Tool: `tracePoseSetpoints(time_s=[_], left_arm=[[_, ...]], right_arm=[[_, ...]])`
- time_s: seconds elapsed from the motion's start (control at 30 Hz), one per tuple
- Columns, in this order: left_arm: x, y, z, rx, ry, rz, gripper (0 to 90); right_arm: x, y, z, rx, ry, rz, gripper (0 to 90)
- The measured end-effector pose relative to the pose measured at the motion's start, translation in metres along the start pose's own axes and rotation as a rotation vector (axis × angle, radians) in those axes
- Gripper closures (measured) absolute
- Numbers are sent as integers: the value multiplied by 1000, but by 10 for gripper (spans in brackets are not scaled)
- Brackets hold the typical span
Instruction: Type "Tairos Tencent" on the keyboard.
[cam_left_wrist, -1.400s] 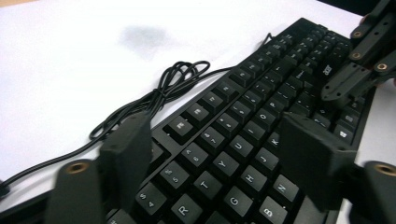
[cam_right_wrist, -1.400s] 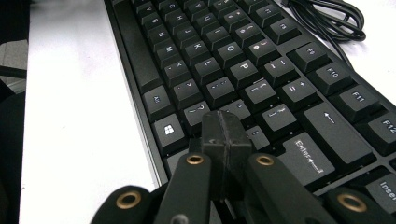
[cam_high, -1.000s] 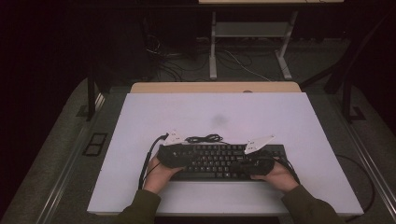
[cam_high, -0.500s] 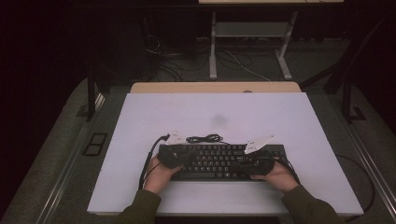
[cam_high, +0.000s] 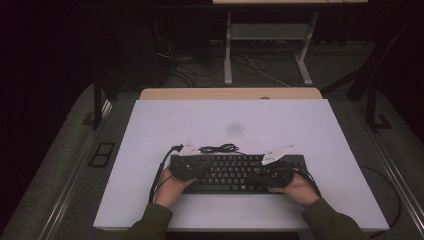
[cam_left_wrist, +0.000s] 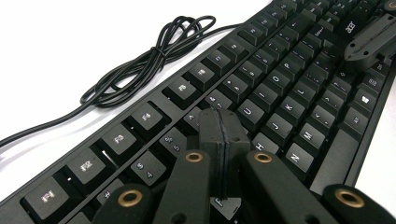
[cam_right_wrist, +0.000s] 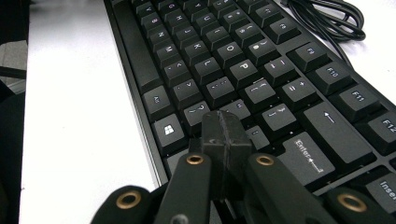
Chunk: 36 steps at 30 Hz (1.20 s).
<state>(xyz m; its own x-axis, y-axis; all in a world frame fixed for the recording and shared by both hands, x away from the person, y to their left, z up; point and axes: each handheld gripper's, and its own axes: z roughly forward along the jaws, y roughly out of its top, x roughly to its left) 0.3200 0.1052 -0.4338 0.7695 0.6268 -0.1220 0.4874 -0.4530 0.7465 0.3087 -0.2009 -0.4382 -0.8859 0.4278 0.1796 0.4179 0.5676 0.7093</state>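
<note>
Evidently both tools are being used as poking fingers rather than as clamps. The left gripper (cam_left_wrist: 219, 140) has its two black jaws pressed flat together with nothing between them; they have just finished closing, and the joined tip hovers low over the keys around the G and H row of the black keyboard (cam_left_wrist: 280, 93). Whether the tip actually rests on a keycap I cannot tell, since the jaws hide the spot beneath them. The right gripper (cam_right_wrist: 224, 135) is likewise clamped tight on nothing, its tip poised over the keys just left of the Enter key (cam_right_wrist: 306, 156), near the slash and shift area.

From the high view, the left gripper (cam_high: 182, 167) sits over the keyboard's left end and the right gripper (cam_high: 272, 175) over its right half, each carried by a hand (cam_high: 170, 187) coming in from the near edge, much as a typist would rest both hands. Closing the jaws makes one narrow blunt point, which I judge suits pressing a single key without catching its neighbours.

The keyboard (cam_high: 235, 172) lies square to the person on the near half of the white table (cam_high: 300, 125), its long side parallel to the table's edge. Its cable (cam_left_wrist: 144, 60) is bundled in a loose coil just behind the function-key row, lying on the table clear of the keys.
</note>
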Motion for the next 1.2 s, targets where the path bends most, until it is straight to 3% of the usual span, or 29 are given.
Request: tracePoseSetpoints(time_s=[0.37, 0.83, 0.97, 1.2], left_arm=[[0, -1, 1, 22, -10, 10, 895], [3, 0, -6, -22, -25, -3, 892], [3, 0, -9, -43, -32, -12, 838], [4, -2, -11, -60, -41, -8, 709]], right_arm=[[0, 0, 0, 0, 0, 0, 895], [0, 0, 0, 0, -1, -1, 895], [1, 1, -3, -15, -7, -8, 895], [-2, 2, -12, -97, -1, 21, 894]])
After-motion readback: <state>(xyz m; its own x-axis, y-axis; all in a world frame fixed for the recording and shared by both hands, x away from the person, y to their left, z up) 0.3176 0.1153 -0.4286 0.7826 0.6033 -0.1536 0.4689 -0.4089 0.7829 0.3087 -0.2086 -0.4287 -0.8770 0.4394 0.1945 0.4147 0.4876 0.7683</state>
